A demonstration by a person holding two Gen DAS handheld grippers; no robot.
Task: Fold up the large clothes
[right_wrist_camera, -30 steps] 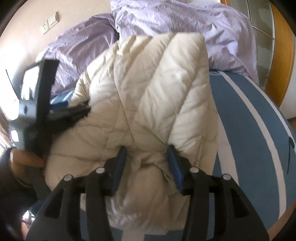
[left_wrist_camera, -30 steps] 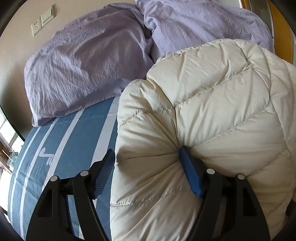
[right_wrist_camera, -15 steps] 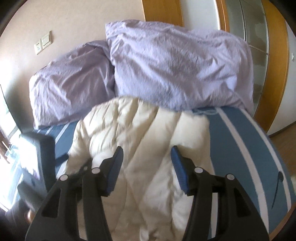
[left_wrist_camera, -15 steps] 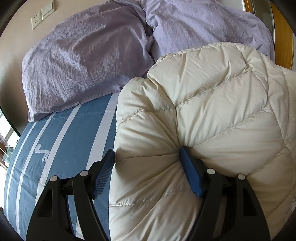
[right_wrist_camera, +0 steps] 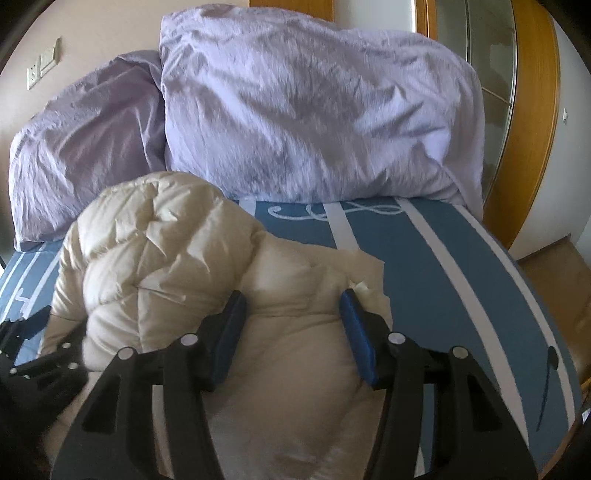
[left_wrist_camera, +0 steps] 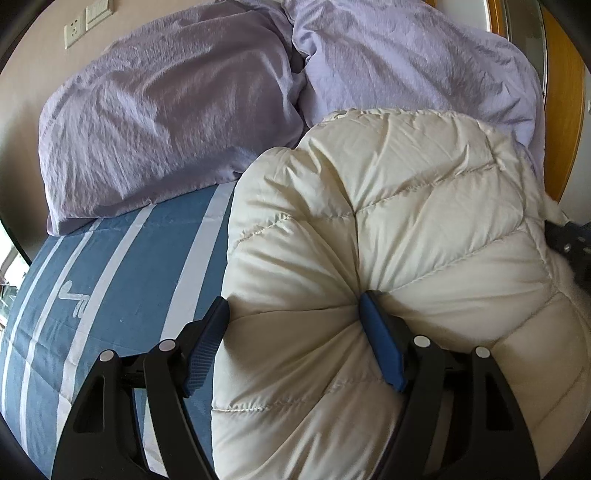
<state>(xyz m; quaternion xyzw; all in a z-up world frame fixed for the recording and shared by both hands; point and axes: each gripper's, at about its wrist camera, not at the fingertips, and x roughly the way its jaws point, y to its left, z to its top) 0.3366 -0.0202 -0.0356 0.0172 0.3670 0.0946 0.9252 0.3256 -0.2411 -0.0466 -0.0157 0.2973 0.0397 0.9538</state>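
Note:
A cream quilted down jacket (left_wrist_camera: 388,236) lies bunched on the blue striped bed (left_wrist_camera: 122,280). My left gripper (left_wrist_camera: 295,332) is shut on a thick fold of its left edge, the puffy fabric bulging between the blue pads. In the right wrist view the jacket (right_wrist_camera: 162,251) lies folded over, with a flatter part toward the front. My right gripper (right_wrist_camera: 291,317) is open and holds nothing, its fingers either side of the jacket's flat part just above it. The left gripper (right_wrist_camera: 33,354) shows at the lower left of that view.
Two lilac pillows (right_wrist_camera: 303,110) (left_wrist_camera: 162,122) lean against the wall at the head of the bed. A wooden-framed mirror or door (right_wrist_camera: 524,110) stands to the right. The bed's right edge (right_wrist_camera: 532,295) drops to a wooden floor. Wall sockets (left_wrist_camera: 86,20) are at top left.
My right gripper has let go of the jacket, opened and pulled back and up. The jacket now lies folded over lower on the bed. The left gripper keeps its hold.

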